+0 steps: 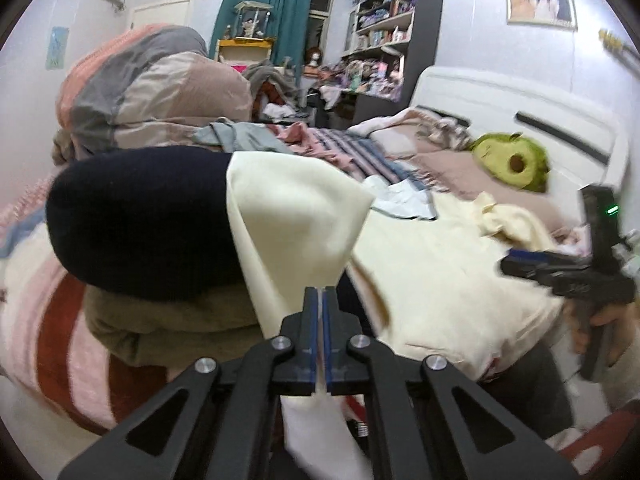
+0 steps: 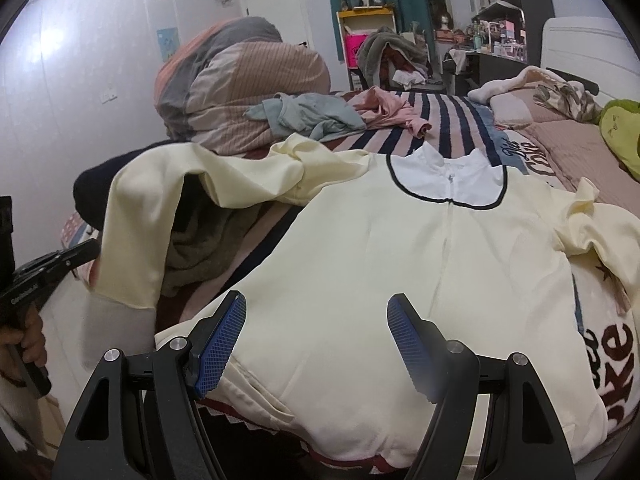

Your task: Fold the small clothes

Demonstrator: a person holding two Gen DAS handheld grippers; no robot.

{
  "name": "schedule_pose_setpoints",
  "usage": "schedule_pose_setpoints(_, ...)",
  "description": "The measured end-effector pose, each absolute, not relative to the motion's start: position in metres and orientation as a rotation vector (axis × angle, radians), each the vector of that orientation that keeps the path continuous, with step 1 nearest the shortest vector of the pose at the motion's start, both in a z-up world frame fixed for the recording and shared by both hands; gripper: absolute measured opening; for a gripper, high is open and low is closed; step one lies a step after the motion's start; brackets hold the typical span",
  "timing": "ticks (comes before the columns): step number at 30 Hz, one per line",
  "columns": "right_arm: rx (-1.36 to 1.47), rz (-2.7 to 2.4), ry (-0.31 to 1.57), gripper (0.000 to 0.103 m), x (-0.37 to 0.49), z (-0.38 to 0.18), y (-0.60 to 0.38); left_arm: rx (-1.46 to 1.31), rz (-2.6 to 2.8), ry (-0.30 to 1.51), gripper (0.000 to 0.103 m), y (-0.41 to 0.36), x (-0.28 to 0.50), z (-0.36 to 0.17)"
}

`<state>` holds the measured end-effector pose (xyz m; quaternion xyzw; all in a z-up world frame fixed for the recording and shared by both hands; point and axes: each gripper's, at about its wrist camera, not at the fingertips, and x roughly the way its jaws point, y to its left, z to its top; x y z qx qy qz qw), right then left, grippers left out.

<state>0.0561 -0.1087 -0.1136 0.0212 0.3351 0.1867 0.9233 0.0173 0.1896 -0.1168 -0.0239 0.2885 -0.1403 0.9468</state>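
Note:
A cream zip-up jacket (image 2: 360, 260) with a white, black-trimmed collar panel lies front up on the bed, its body (image 1: 432, 280) spread flat. My left gripper (image 1: 320, 300) is shut on the cuff end of one sleeve (image 1: 296, 208) and holds it raised above the bed. From the right wrist view that sleeve (image 2: 136, 220) arches up at the left towards the left gripper (image 2: 86, 250). My right gripper (image 2: 316, 320) hovers open over the jacket's lower hem with nothing between its blue pads. It also appears blurred at the right edge (image 1: 520, 266), held by a hand.
A black knit garment (image 1: 140, 220) and an olive one (image 1: 168, 320) lie under the raised sleeve. A rolled striped quilt (image 1: 152, 84), grey-blue (image 2: 312, 116) and pink clothes (image 2: 384, 112) sit further back. A green plush toy (image 1: 512, 160) rests by the white headboard (image 1: 520, 112).

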Motion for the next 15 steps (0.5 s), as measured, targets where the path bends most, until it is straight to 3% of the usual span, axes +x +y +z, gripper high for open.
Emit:
schedule_pose_setpoints(4,0.054,0.372,0.675,0.070,0.053,-0.111,-0.122,-0.054,-0.215,0.616,0.002,0.194,0.026,-0.128)
schedule_pose_setpoints(8,0.053,0.358,0.681,0.070,0.053,-0.113,-0.129,-0.081,-0.179,0.605,0.038,0.207,0.026,-0.131)
schedule_pose_setpoints(15,0.053,0.356,0.712,0.070,0.060,-0.119,-0.122,-0.092,-0.142,0.611,0.041,0.234,0.029,-0.142)
